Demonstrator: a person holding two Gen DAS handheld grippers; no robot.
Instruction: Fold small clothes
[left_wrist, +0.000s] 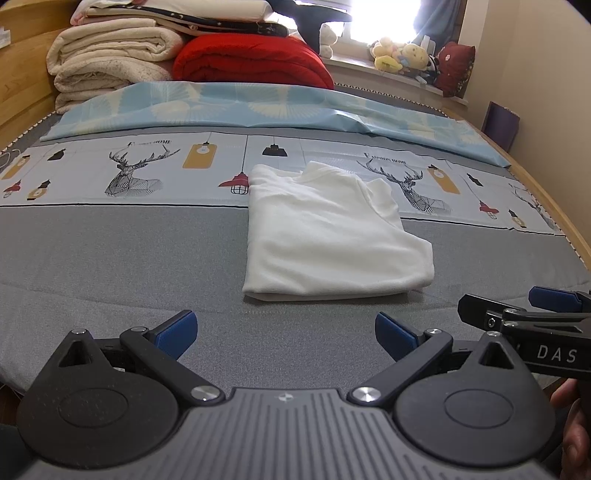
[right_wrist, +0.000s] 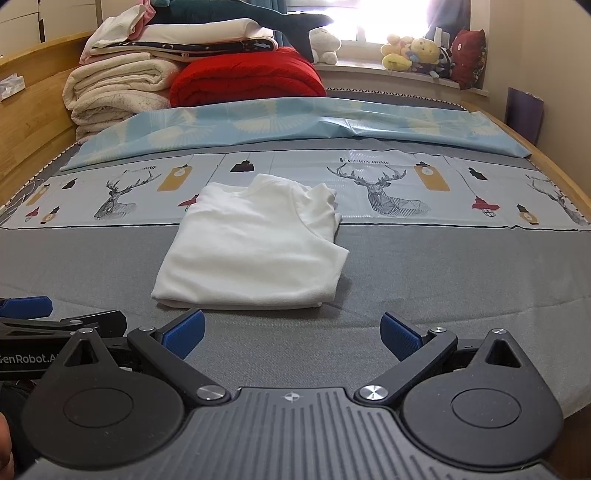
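Observation:
A small white garment (left_wrist: 325, 236) (right_wrist: 255, 247) lies folded into a rough rectangle on the grey bed cover, its collar end toward the far side. My left gripper (left_wrist: 286, 334) hovers open just short of the garment's near edge, its blue pads wide apart and holding nothing. My right gripper (right_wrist: 293, 334) stands open in the same way, slightly right of the garment's near edge. In the left wrist view the right gripper's fingers (left_wrist: 554, 301) show at the right edge. The left gripper's blue pad (right_wrist: 26, 306) appears at the left edge of the right wrist view.
A deer-print strip (left_wrist: 147, 173) and a light blue sheet (left_wrist: 258, 107) cross the bed behind the garment. Cream blankets (left_wrist: 110, 62) and a red quilt (left_wrist: 251, 61) are stacked at the far end. Plush toys (right_wrist: 413, 51) sit on the windowsill. A wooden bed frame (right_wrist: 33, 110) runs along the sides.

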